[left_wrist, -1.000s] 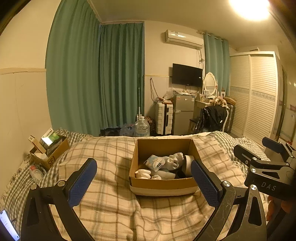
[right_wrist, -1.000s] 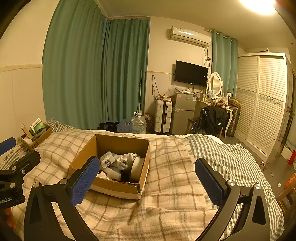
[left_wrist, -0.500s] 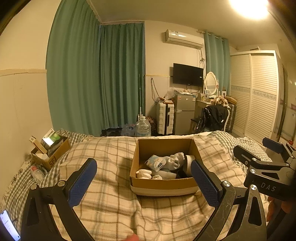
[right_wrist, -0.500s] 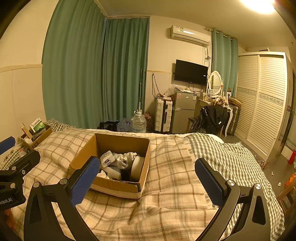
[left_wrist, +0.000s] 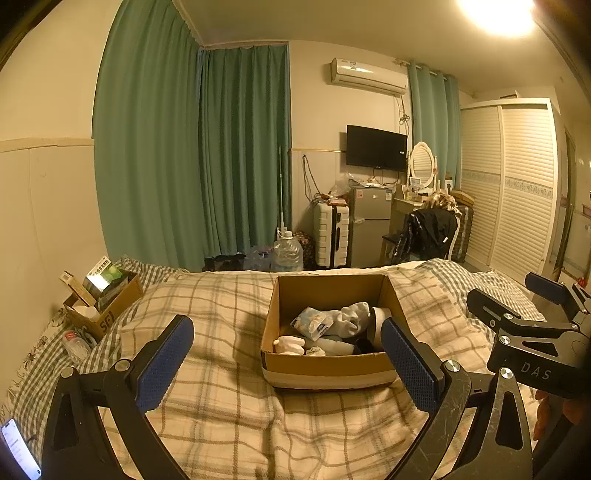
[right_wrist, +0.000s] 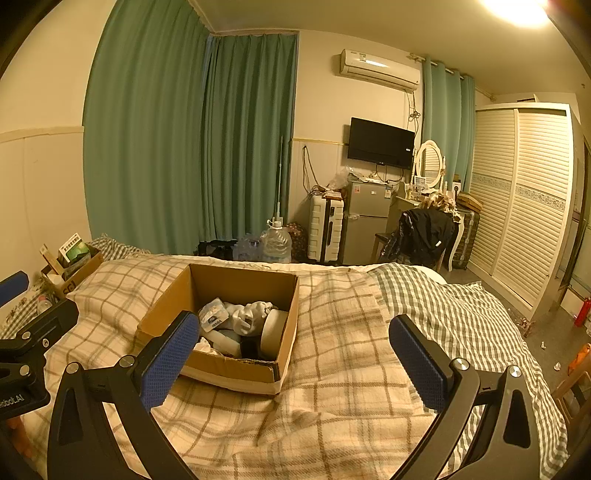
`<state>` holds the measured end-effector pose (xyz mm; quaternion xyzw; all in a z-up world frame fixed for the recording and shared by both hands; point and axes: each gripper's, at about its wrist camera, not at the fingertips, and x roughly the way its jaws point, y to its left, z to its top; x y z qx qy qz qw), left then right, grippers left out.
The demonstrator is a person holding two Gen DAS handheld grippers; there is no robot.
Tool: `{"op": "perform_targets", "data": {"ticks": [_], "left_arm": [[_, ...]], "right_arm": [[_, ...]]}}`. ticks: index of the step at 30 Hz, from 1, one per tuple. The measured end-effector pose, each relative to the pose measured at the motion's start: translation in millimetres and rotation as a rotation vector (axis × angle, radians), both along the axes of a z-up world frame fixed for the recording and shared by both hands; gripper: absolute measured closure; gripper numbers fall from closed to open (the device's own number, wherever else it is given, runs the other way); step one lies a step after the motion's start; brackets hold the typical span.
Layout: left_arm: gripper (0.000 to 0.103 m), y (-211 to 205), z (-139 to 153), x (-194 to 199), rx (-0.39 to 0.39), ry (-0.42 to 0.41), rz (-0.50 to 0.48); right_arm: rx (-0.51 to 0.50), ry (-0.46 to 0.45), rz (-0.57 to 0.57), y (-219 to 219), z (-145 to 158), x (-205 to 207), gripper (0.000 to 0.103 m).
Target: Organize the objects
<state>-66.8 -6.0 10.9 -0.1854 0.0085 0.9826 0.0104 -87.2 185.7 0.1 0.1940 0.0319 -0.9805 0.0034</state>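
Two grippers, left gripper (left_wrist: 286,360) and right gripper (right_wrist: 295,360), are held with jaws spread wide and nothing grasped. Almost nothing has shifted over the last second. The cardboard box (left_wrist: 325,363), mid-frame on the plaid blanket (left_wrist: 221,406), holds socks (left_wrist: 349,317) and packets; no progress can be judged.

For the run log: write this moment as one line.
left gripper: open, empty | right gripper: open, empty | cardboard box: on bed, holding items

Warm dim light, ceiling lamp (left_wrist: 496,14) glare, fisheye-bent edges
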Motion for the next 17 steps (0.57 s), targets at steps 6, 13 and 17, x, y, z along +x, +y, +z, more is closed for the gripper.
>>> {"op": "perform_targets", "data": {"ticks": [6,13,17], "left_arm": [[0.000,0.1,0.1,0.1,-0.001,0.000,0.000],[0.000,-2.1,-0.3,-0.1,-0.007,0.000,-0.001],[0.000,-0.6,-0.7,-1.0,-0.021,0.002,-0.003]], "right_arm": [[0.003,-0.003,0.002,-0.9,-1.3,0.3,0.001],[0.004,-0.004,0.002,-1.8,-2.2,0.2,0.000],[0.004,-0.006,0.001,-1.6,-2.4,0.7,0.000]]}}
